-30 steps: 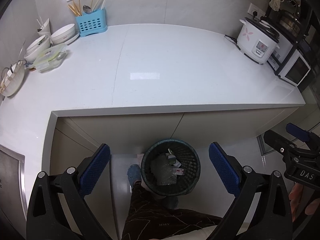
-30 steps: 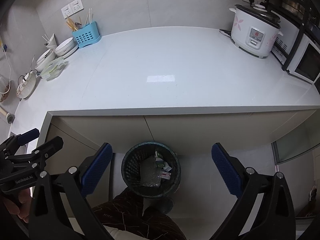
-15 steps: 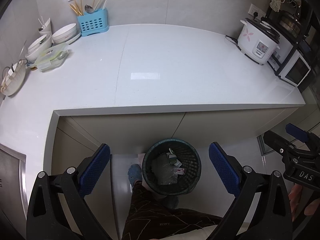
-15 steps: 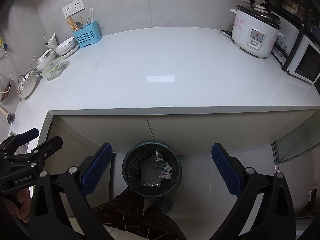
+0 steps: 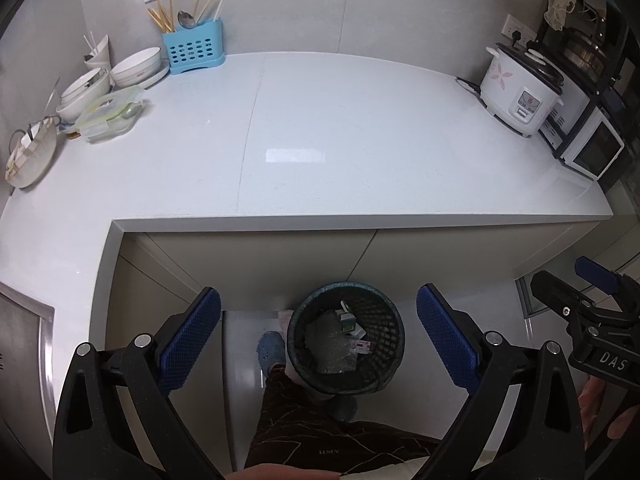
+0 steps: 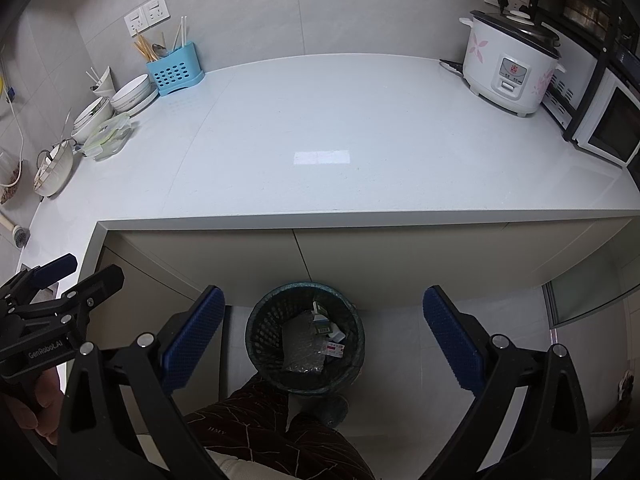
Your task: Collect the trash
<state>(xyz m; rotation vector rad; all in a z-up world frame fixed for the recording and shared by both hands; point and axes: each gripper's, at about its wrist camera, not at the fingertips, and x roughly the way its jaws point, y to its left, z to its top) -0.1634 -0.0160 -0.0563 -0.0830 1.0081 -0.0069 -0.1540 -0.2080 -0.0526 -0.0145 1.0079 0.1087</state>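
Observation:
A dark mesh waste basket (image 5: 390, 320) stands on the floor below the counter edge; it also shows in the right wrist view (image 6: 260, 332). Inside lie a crumpled clear plastic wrapper (image 5: 334, 346), a small green-and-white carton (image 5: 347, 320) and a red-and-white packet (image 5: 362, 346). My left gripper (image 5: 318, 336) is open and empty, held high above the basket. My right gripper (image 6: 320, 338) is open and empty, also above the basket. Each gripper shows in the other's view at the side (image 5: 592, 312) (image 6: 52, 300).
The white countertop (image 5: 340, 132) has bowls and a lidded container (image 5: 110, 114) at the left, a blue utensil caddy (image 5: 192, 48) at the back, a rice cooker (image 5: 518, 92) and microwave (image 5: 592, 152) at the right. The person's legs (image 5: 320, 432) stand by the basket.
Both views have shifted only slightly; the grippers stay open over the basket and nothing in the basket has moved.

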